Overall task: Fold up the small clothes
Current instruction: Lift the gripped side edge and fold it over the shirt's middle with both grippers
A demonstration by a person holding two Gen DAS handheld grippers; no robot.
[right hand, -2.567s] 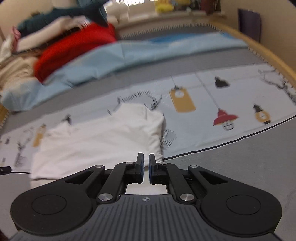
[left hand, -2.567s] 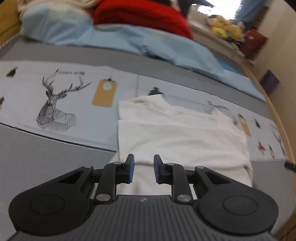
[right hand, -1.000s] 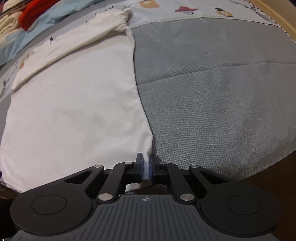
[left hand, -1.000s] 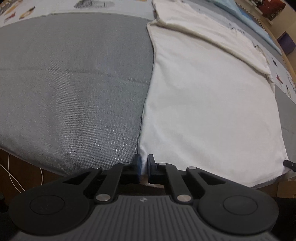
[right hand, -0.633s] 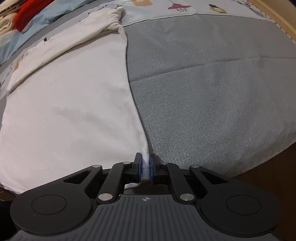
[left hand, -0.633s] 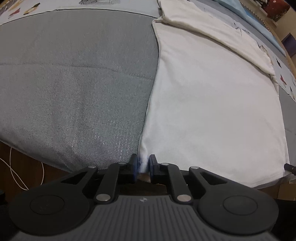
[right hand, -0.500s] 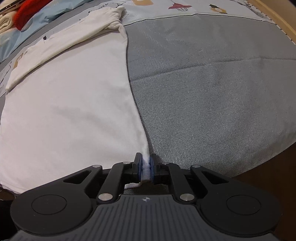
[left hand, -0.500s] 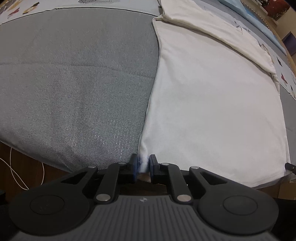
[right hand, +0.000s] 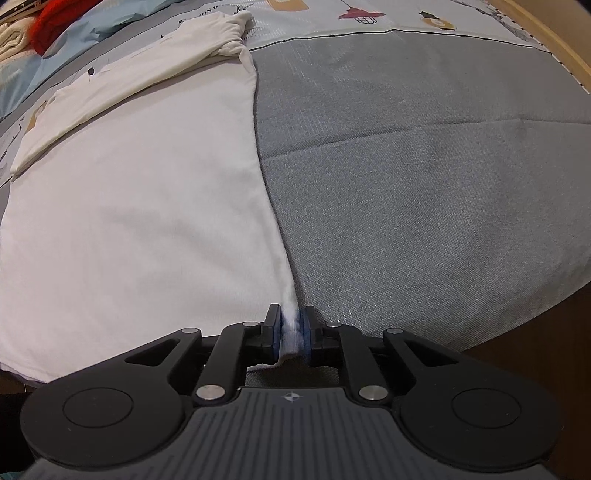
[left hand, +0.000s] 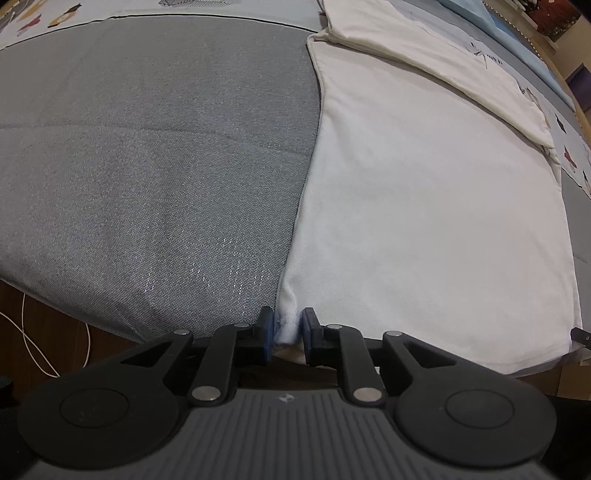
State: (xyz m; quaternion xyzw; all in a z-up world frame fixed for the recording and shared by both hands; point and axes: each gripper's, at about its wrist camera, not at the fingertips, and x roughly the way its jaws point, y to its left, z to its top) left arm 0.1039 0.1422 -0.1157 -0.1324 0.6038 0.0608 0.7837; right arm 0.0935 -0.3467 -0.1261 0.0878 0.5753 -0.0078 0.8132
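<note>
Right at the tips, the left gripper (left hand: 288,328) is clamped on one near corner of the white shirt (left hand: 424,206), and the right gripper (right hand: 291,328) pinches the other near corner of that shirt (right hand: 140,206). Beyond them it lies spread flat on the grey bedcover (left hand: 147,147), its far end folded over beside a printed sheet (right hand: 369,14).

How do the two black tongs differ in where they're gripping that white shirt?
The left black tongs pinch the white cotton shirt at its left near corner; the right black tongs pinch its right near corner. Grey bedspread lies left of one, right of the other. Both are shut on fabric bunched between blue pads.
</note>
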